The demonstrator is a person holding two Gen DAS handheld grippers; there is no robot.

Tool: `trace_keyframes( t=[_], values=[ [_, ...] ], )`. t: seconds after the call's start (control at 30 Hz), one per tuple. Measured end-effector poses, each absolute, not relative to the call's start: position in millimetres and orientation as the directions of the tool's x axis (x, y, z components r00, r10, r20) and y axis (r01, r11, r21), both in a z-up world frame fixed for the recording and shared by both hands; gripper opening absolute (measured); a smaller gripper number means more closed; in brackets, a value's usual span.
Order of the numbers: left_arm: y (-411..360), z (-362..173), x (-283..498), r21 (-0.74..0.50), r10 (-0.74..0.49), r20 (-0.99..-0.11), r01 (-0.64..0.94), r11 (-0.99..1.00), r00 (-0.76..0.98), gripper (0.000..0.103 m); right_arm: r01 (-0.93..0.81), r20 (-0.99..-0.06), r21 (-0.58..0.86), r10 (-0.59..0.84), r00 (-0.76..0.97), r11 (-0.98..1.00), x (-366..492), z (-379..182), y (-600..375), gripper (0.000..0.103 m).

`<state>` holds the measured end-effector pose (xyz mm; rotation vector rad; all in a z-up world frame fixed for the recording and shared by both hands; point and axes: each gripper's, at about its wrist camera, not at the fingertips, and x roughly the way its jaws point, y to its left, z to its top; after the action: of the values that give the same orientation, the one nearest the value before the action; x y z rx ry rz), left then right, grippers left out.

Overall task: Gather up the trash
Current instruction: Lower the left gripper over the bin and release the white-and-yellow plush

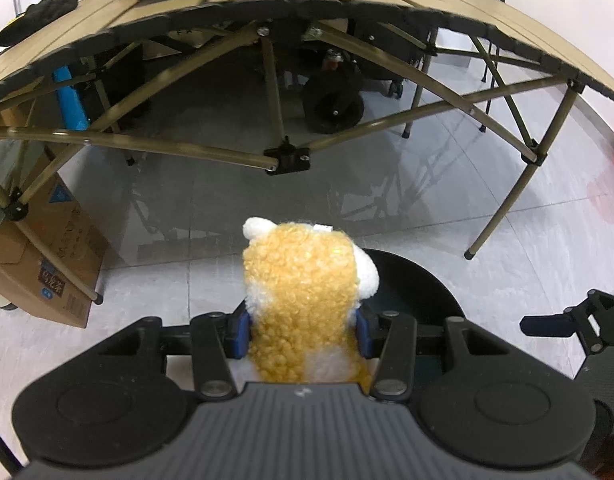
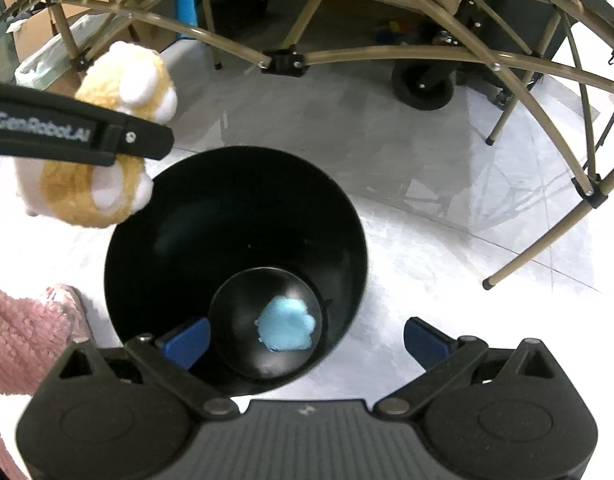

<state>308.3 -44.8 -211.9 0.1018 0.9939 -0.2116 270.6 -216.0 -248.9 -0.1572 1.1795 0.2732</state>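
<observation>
My left gripper (image 1: pixel 303 332) is shut on an orange and white plush toy (image 1: pixel 303 280), its blue pads pressing the toy's sides. Just behind the toy stands a black round bin (image 1: pixel 419 276). From the right wrist view the bin (image 2: pixel 227 208) lies straight below, with a crumpled light blue wad (image 2: pixel 287 328) on its bottom. There the plush toy (image 2: pixel 123 76) hangs at the bin's upper left rim, clamped in the left gripper's black finger (image 2: pixel 79 128). My right gripper (image 2: pixel 307 340) stands open over the bin's near edge with nothing between its blue pads (image 2: pixel 187 340).
A folding table (image 1: pixel 307 4) with tan slats and a crossed tube frame stands beyond the bin; one leg (image 1: pixel 503 208) reaches the floor to the right. A cardboard box (image 1: pixel 47 264) sits left and a wheeled cart (image 1: pixel 333 106) under the table. A person's pink fuzzy garment (image 2: pixel 23 332) is beside the bin.
</observation>
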Motion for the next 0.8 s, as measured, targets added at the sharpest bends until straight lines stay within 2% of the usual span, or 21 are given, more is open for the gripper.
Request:
trace_keyframes(
  t=[0.67,0.8],
  values=[
    [-82,-241,316,0.014,-0.129,-0.878,0.293,0.956,0.461,0.049,-0.236,-0.931,0.036,0.118,0.346,0.971,262,-247,-252,0.103],
    [-83,-247,317,0.014,-0.122,-0.891,0.296,0.955,0.437,0.052,-0.239,-0.929,0.041,0.125,0.348,0.970,263,-246,-252,0.103]
  ],
)
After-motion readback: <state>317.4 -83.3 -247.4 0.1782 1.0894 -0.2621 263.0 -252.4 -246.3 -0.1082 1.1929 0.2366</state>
